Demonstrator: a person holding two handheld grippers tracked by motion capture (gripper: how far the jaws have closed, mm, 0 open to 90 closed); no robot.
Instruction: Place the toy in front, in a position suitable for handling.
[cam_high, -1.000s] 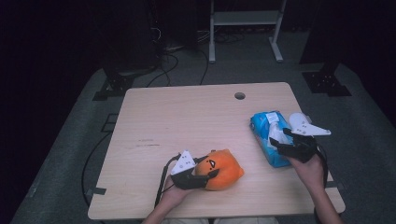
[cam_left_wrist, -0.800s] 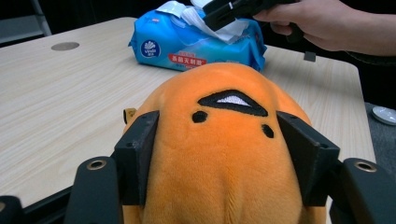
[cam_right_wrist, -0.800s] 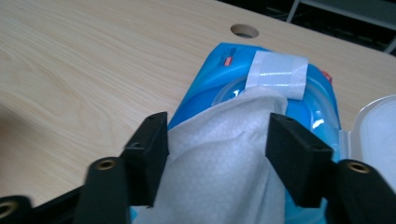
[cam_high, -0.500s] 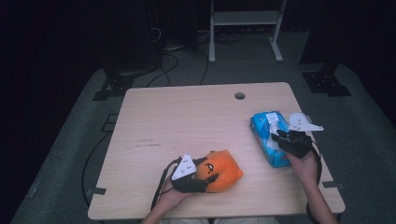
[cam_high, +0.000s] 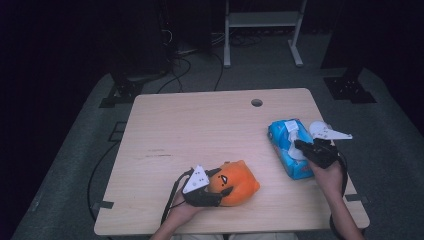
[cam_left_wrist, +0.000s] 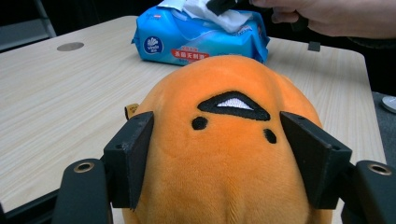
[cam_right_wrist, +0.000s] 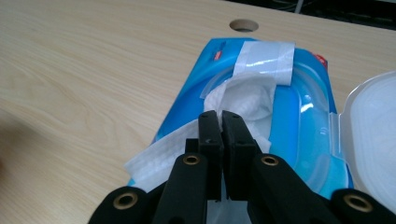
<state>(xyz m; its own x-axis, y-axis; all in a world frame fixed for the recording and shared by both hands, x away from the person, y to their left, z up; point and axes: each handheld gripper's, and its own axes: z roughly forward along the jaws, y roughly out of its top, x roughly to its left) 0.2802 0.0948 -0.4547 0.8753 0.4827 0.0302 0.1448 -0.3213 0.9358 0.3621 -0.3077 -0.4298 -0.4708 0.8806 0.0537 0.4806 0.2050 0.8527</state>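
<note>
Now that the right gripper (cam_right_wrist: 219, 122) has just been closing, its jaws pinch the wipe (cam_right_wrist: 243, 100) sticking out of the blue pack (cam_high: 286, 150), so a pull should draw it free. Left of the pack on the worktop (cam_high: 200, 125), the left gripper (cam_left_wrist: 224, 154) has been opening; its jaws still flank the orange plush (cam_left_wrist: 224, 140). The pack's label writing is too small to read.

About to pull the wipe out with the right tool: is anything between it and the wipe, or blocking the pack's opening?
Nothing visible. The right tool is shut on the wipe at the blue pack; its lid is flipped aside.
</note>
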